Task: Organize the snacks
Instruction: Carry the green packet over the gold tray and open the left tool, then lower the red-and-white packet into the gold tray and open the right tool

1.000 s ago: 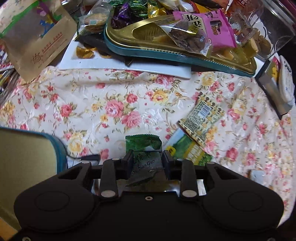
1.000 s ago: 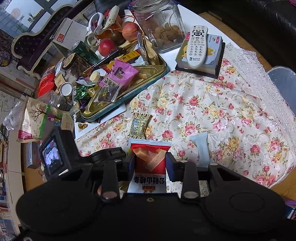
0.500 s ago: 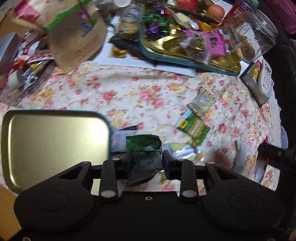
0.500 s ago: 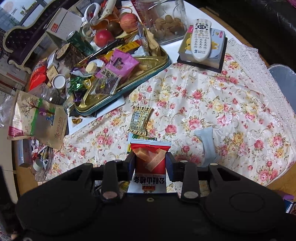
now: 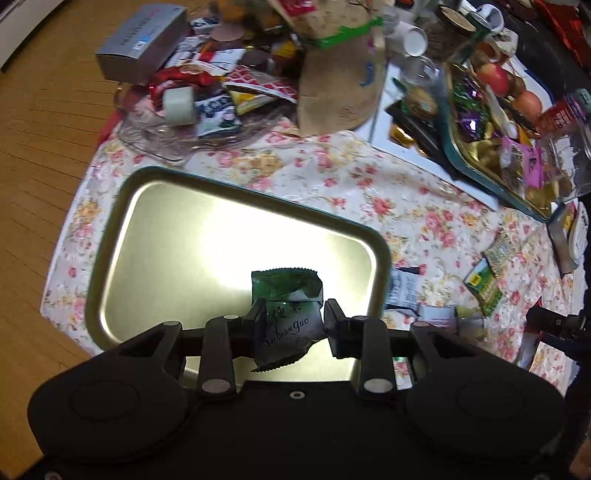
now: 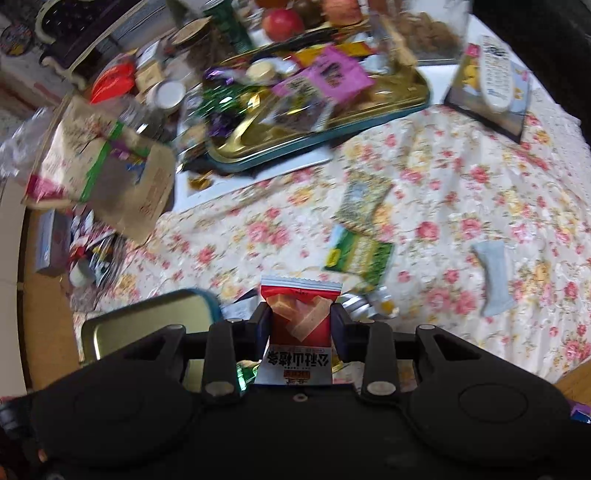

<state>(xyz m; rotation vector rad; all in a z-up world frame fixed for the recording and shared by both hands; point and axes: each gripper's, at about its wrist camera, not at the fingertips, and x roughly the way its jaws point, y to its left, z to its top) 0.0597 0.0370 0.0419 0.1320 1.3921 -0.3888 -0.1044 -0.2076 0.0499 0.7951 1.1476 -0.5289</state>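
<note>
1. Left gripper [image 5: 291, 319]: fingers clamped on a green snack packet [image 5: 286, 314], which is crumpled at its upper end and bears dark lettering on a pale lower panel. The packet hangs above the near right part of an empty metal tin [image 5: 155, 236].
2. Empty metal tin: rectangular with rounded corners and a teal rim; its bright inner floor reflects light. It rests on the floral cloth [image 5: 369, 192] that covers the counter, close to the counter's edge, with wooden floor [image 5: 40, 122] beyond.
3. Right gripper [image 6: 300, 321]: fingers clamped on the sides of a red snack packet [image 6: 299, 314] with a white band and a picture of tan wafers. It hangs over the floral cloth, just beside a corner of the same tin [image 6: 147, 321], which shows at lower left of the right wrist view.
4. Loose snacks on the cloth: a green-and-yellow packet [image 6: 358, 254], a gold patterned packet [image 6: 364, 201] touching it on the far side, and a pale blue-grey packet [image 6: 493, 277] lying well apart to the right.
5. Filled gold tray [image 6: 406, 99]: teal-rimmed, heaped with a pink packet [image 6: 328, 75] and purple and green wrapped sweets.
6. Background items: a brown paper bag [image 6: 107, 173] with a green stripe, red apples [image 6: 282, 22], and a white remote control [image 6: 495, 74] lying on a boxed item. This view is blurred.
</note>
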